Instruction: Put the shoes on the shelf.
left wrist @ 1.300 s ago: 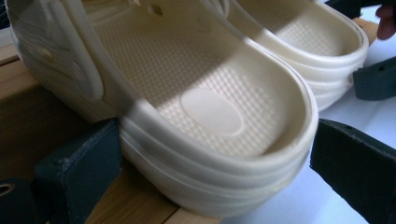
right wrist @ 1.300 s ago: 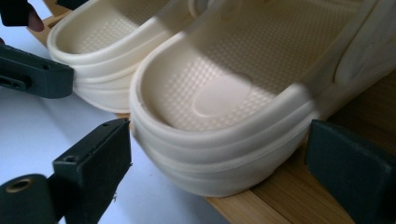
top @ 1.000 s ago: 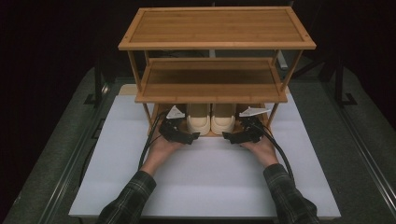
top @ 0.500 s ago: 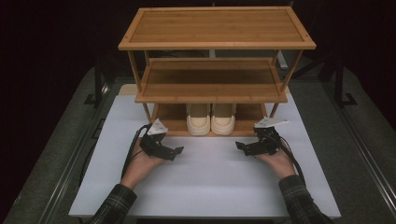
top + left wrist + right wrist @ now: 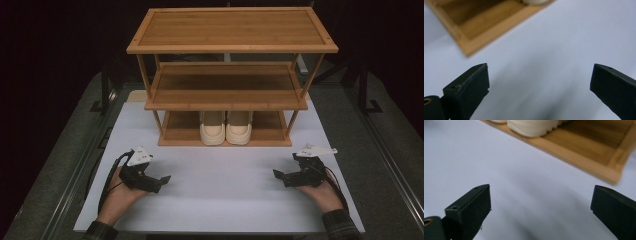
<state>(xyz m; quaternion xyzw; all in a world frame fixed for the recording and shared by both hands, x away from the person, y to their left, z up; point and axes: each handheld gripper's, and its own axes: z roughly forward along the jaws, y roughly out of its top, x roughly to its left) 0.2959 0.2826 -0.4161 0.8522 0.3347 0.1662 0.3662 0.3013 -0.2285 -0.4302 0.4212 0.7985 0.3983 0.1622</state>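
High view: 2 cream shoes (image 5: 225, 128) on rack (image 5: 230, 97) bottom shelf; both grippers' jaws wide apart, empty.

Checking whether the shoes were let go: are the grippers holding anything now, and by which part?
Nothing is held. The left gripper and right gripper are both open over the white mat, apart from the shoes on the rack's bottom shelf.
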